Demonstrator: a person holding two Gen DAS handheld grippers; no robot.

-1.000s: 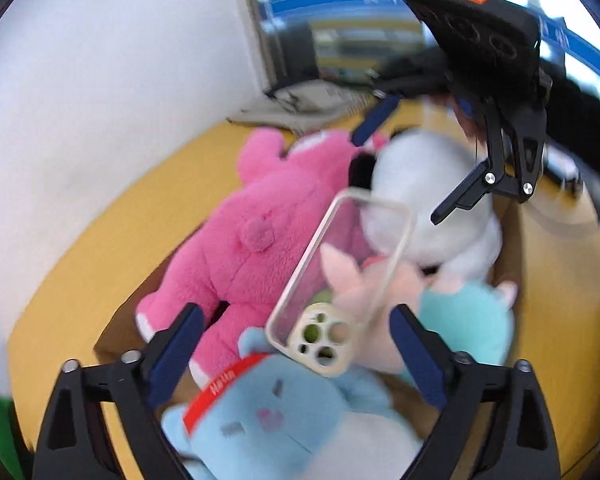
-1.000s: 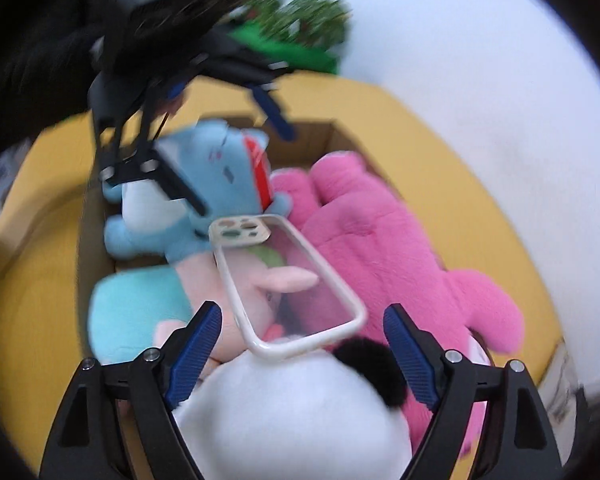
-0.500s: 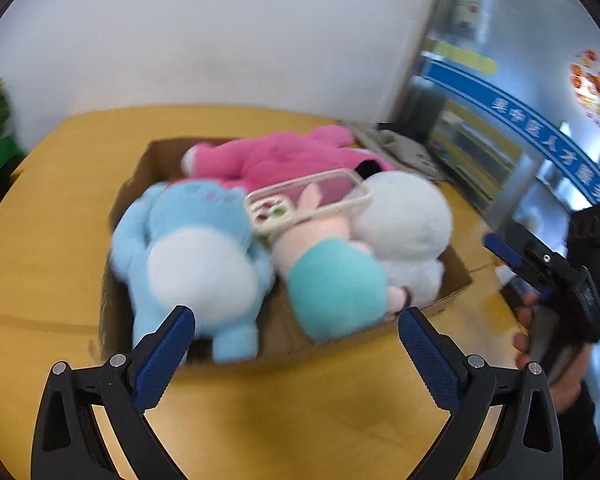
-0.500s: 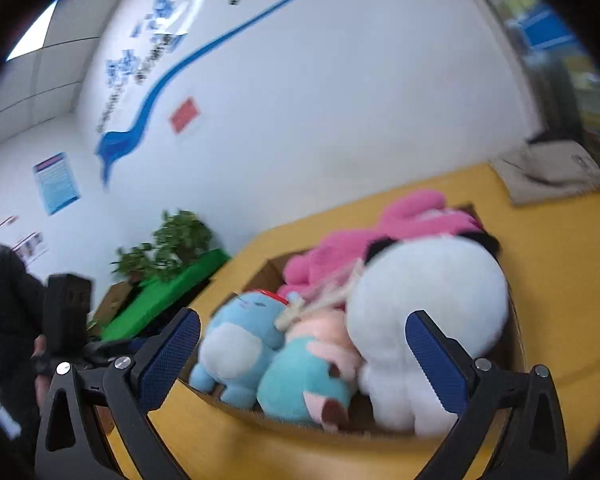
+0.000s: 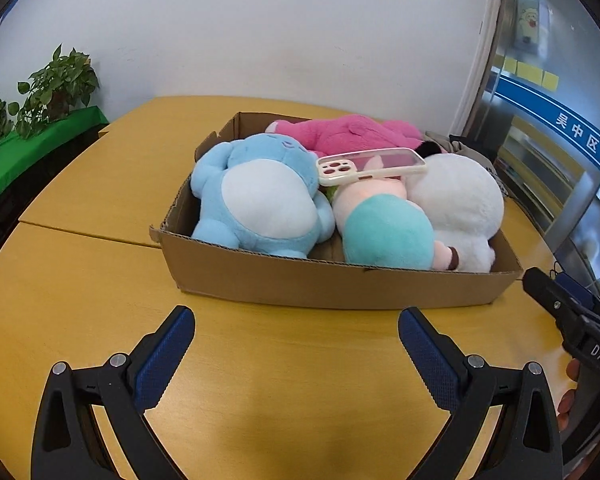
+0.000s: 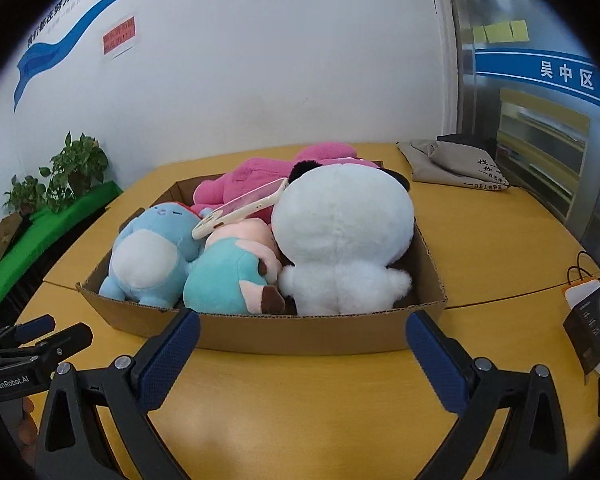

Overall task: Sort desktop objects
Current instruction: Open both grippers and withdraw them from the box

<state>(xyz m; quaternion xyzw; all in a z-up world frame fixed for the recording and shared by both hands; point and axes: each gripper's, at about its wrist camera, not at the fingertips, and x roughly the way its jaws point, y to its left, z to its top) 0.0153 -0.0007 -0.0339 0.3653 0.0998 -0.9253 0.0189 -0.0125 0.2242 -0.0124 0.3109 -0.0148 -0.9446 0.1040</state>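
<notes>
At the bottom of the left wrist view, the left gripper (image 5: 296, 330) hangs above the bare yellow wooden table (image 5: 292, 392) with its blue-padded fingers spread wide and nothing between them. The right gripper (image 6: 302, 336) fills the bottom of the right wrist view the same way, fingers wide apart and empty, their tips just short of the near wall of the box. Each tool also shows at the edge of the other's frame, low on the right in the left view and low on the left in the right view.

Just beyond, in the middle of both frames, sits a shallow brown cardboard box (image 5: 332, 286) packed with soft toys: a light blue plush with a white belly (image 5: 256, 196) on the left, a pink and teal plush (image 5: 380, 228) in the centre, a large white plush with black ears (image 6: 344, 236) on the right, and a bright pink plush (image 5: 348, 132) along the back. A clear phone case with a cream rim (image 5: 370, 164) lies on top of the toys, propped across the pink and teal one and leaning against the white one.

At the right edge of the right view stands a small black and white carton (image 6: 594, 328). Further back, upper right, a grey folded cloth bag (image 6: 452, 164) rests on the table. Potted green plants (image 6: 60, 176) stand far left by the white wall.
</notes>
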